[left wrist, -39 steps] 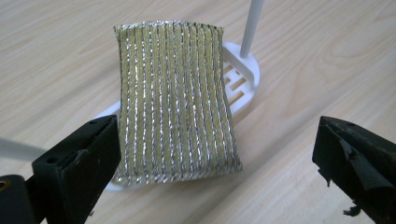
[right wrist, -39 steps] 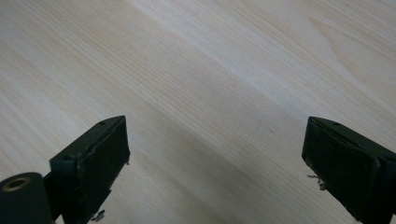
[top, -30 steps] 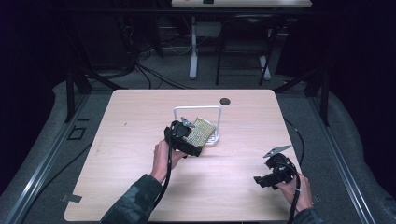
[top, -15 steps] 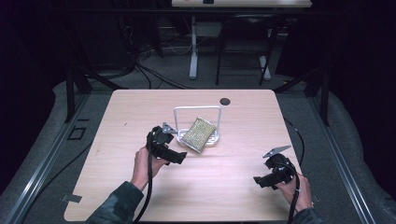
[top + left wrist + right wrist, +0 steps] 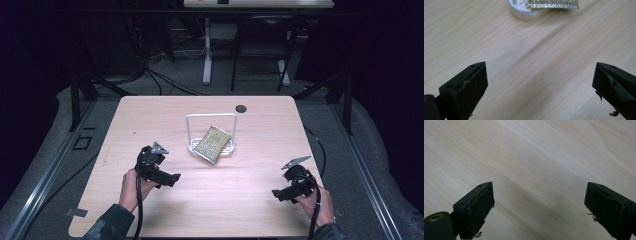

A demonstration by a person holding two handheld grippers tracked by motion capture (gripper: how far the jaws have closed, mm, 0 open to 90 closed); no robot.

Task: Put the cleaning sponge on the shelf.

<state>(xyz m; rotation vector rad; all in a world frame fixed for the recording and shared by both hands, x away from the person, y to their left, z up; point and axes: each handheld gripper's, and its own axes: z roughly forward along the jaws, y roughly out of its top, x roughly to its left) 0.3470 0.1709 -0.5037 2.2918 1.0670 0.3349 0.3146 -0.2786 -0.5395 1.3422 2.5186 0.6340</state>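
Observation:
A gold-green mesh sponge [image 5: 212,143] leans tilted in a white holder [image 5: 193,146] with a wire frame at the table's middle. In the left gripper view the sponge [image 5: 552,4] and the holder's white base [image 5: 524,12] sit at the top edge. My left gripper [image 5: 172,179] is at the table's left, well short of the holder, open with nothing between its jaws [image 5: 539,85]. My right gripper [image 5: 276,194] rests near the front right corner, open and empty [image 5: 539,207], over bare wood.
A small dark round disc [image 5: 241,108] lies near the table's far edge. The wooden table [image 5: 150,115] has dark floor, cables and another table's legs [image 5: 206,55] beyond it. Both forearms come in from the front edge.
My left gripper has let go of the sponge at the holder and drawn back to the left and toward the person. The sponge stays leaning in the holder. The right gripper has not moved.

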